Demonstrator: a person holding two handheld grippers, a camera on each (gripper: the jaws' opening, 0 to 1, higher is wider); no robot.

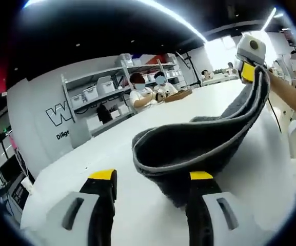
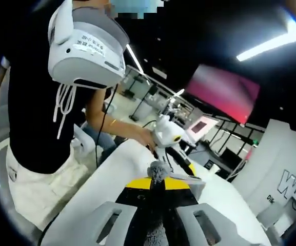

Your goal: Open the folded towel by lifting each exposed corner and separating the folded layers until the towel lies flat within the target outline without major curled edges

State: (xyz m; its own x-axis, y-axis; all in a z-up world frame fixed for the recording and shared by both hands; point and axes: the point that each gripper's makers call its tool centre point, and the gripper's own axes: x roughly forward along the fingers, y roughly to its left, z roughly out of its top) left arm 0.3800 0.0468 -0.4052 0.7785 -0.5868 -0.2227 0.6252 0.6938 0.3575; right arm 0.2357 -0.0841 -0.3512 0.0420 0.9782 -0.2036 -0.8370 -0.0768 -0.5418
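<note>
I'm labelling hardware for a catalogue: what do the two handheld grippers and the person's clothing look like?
Both grippers have pale grey jaw shells with slots, black inner faces and yellow tip bands. The person wears a black top, cream trousers and a wrist bracelet.

Left gripper view sits low over the table (image 1: pixel 153 123), looking out between its own open jaws across the tabletop toward shelves (image 1: pixel 106 87) and seated people. Close range: towel (image 1: pixel 199 143) hangs just ahead of the jaws, stretching up to the right gripper (image 1: pixel 248 66) at far right. Right gripper view looks back along its closed jaws, towel (image 2: pixel 158 171) pinched at the tips, facing the person (image 2: pixel 40 123) and the left gripper (image 2: pixel 171 141) beyond. Shared: towel, table.
</note>
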